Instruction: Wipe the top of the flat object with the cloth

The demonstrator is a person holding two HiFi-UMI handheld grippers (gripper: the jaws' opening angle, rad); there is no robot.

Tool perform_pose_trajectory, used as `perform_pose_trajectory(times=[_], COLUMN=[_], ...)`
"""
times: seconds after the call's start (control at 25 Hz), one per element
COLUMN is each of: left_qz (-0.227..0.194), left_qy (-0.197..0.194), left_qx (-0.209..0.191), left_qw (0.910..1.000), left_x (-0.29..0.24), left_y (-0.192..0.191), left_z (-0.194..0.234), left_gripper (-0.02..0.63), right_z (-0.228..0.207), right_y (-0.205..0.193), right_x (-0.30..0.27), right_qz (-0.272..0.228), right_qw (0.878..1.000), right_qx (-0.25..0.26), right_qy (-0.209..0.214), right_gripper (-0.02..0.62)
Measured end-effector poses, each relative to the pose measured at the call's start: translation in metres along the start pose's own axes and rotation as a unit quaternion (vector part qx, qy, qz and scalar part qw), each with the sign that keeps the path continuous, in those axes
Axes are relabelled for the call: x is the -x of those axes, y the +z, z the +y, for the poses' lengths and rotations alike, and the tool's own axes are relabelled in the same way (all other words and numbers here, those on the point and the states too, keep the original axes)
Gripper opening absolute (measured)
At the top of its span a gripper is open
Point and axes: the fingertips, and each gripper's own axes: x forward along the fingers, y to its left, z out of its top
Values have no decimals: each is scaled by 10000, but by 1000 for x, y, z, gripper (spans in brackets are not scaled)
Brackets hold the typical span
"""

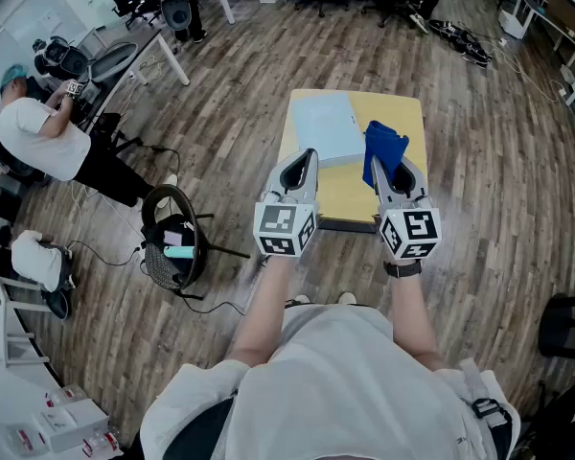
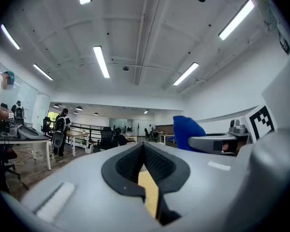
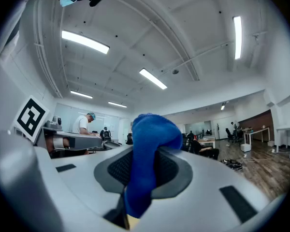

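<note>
While gripping the blue cloth (image 1: 383, 146) in the right gripper (image 1: 391, 174), hovers with both tools over the near edge of the desk (image 1: 351, 195).

Pinches the cloth tight between the right fingers (image 3: 171, 170), with a folded wad bulging past the tips over the middle of the desk, just beside the right edge of the flat object (image 1: 326, 127). Holds the left gripper (image 1: 303, 167) with fingers closed tip to tip on nothing, showing only a sliver of yellow desk through the lower gap. Shows the flat object, pale blue, lying on the far left part of the desk, reaching toward the far-left corner. Cannot tell whether cloth and flat object touch. Shows a black chair (image 1: 175, 238) on the wood floor off the desk's left edge.
</note>
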Motion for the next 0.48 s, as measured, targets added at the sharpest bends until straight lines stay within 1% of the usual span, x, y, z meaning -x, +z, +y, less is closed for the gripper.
perform_pose_trajectory(times=[0.16, 0.28, 0.4, 0.48], left_qz=[59, 129, 296, 396], left_qy=[86, 92, 137, 190], left_qx=[-61, -63, 14, 59], left_qw=[9999, 9999, 9995, 9990], left_x=[-3, -5, -9, -9], left_y=[-2, -9, -25, -32], left_z=[-25, -46, -48, -43], left_gripper=[9, 9, 9, 9], right_z=[-16, -31, -34, -27], right_y=[-1, -7, -23, -30], right_x=[19, 31, 28, 23], right_qz=[-28, -79, 83, 190], right_qw=[10000, 9996, 9979, 9966], right_qx=[-58, -258, -630, -740], right_qy=[15, 8, 136, 312], right_gripper=[87, 87, 88, 88])
